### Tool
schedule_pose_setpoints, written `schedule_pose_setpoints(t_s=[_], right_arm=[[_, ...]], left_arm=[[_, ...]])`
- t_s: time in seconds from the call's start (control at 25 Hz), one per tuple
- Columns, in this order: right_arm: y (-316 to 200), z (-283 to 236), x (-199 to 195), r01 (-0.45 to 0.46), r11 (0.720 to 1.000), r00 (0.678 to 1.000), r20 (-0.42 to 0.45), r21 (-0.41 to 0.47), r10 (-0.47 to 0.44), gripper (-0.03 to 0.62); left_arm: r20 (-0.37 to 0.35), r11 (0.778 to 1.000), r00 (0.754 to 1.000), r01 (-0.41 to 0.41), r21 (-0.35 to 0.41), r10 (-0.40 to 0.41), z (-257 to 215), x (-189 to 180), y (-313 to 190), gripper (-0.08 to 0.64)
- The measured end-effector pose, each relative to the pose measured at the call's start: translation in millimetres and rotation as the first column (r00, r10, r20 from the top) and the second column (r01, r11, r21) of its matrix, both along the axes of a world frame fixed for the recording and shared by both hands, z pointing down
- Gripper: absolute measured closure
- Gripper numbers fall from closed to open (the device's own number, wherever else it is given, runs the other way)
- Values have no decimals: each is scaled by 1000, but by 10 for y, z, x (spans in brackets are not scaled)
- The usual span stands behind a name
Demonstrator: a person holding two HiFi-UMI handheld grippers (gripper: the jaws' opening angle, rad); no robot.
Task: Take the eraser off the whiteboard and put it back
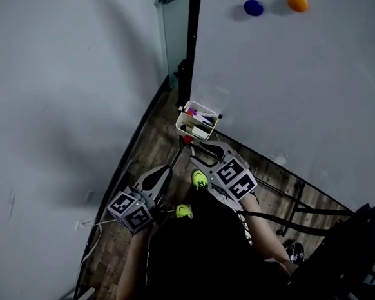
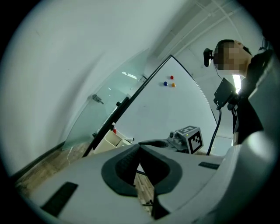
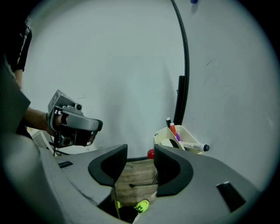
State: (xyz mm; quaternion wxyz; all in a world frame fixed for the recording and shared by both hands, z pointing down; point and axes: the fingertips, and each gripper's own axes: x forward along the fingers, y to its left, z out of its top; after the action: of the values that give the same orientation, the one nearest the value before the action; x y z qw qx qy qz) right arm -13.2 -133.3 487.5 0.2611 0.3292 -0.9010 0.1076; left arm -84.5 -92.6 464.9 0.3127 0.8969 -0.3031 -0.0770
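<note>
1. Although it shows small in every view, the eraser [image 1: 197, 132] seems to be the pale block with a dark face lying in the white tray [image 1: 184, 122]. The tray hangs at the lower left corner of the whiteboard [image 1: 299, 92], near the centre of the head view, and the eraser sits among the markers [image 1: 204, 117].
2. It should handle as a light, stiff block with a soft felt face, so it is not fragile and needs little squeeze. The best hold, I judge, is across its hard long sides rather than the felt.
3. The right gripper [image 1: 205, 156] sits just below the tray in the head view, with its jaws spread and empty. In its own view only floor [image 1: 149, 149] shows between them. The left gripper [image 1: 165, 172], at lower left, has its tips pressed together on nothing.
4. Room is tight at the tray, because the markers crowd the eraser and one juts over the rim. The dark frame [image 1: 194, 48] of the board and the wall [image 1: 54, 92] close in at upper left. Open space lies to the right along the board face, below the blue magnet [image 1: 253, 7] and the orange magnet [image 1: 297, 2].
</note>
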Motion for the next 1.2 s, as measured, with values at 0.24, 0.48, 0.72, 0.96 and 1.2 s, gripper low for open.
schedule_pose_setpoints(t_s=[0.24, 0.48, 0.72, 0.96, 1.2], right_arm=[[-249, 39, 91, -41, 999, 999, -20, 11, 41, 378], [-390, 113, 140, -46, 999, 997, -54, 9, 46, 342], [-529, 187, 191, -36, 999, 996, -83, 0, 36, 325], [-580, 321, 212, -11, 1000, 994, -110, -29, 8, 325], [-609, 341, 195, 6, 999, 994, -113, -36, -10, 327]], left_arm=[[3, 999, 1000, 4, -39, -4, 92, -9, -136, 551], [1, 998, 1000, 11, -59, -11, 157, 1, -242, 551], [-3, 997, 1000, 22, -77, -22, 207, 27, -348, 551], [6, 996, 999, 38, -85, -37, 296, 0, -420, 551], [3, 994, 998, 56, -97, -56, 292, -10, -460, 551]])
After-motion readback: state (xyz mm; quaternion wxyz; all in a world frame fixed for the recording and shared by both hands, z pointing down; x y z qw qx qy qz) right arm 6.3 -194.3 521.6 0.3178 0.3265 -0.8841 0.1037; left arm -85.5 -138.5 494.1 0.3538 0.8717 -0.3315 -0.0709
